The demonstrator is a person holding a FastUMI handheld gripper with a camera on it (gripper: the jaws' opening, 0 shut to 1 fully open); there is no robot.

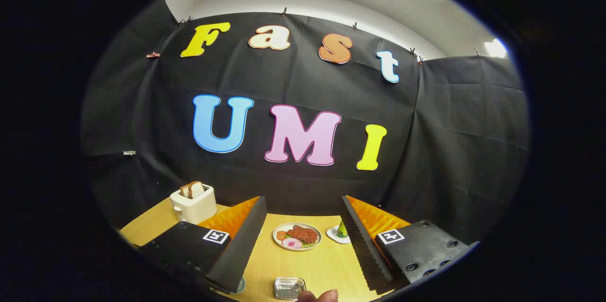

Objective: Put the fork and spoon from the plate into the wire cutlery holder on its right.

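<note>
While your fingers point(303, 245) stand wide apart with nothing between them, they frame the yellow wooden surface point(322, 266) from above. The left finger point(239, 250) and the right finger point(364, 245) each show a black ridged pad backed by orange, with a square marker on the black body behind. Beyond the fingertips, roughly midway between them, lies a round plate point(297, 236) carrying a brown piece of meat, a pink slice and some green; you cannot make out a fork or spoon on it from here. Just to its right, partly hidden by the right finger, a green cone-shaped object point(343, 230) rests on a small white coaster point(335, 235). Closer to you than the plate, between the fingers, sits a small rectangular wire basket point(289, 288), and a fingertip of a person's hand point(318, 296) shows just beside it. Beyond the left finger stands a white toaster point(194, 203) with two bread slices point(192, 189) upright in its slots.
</note>
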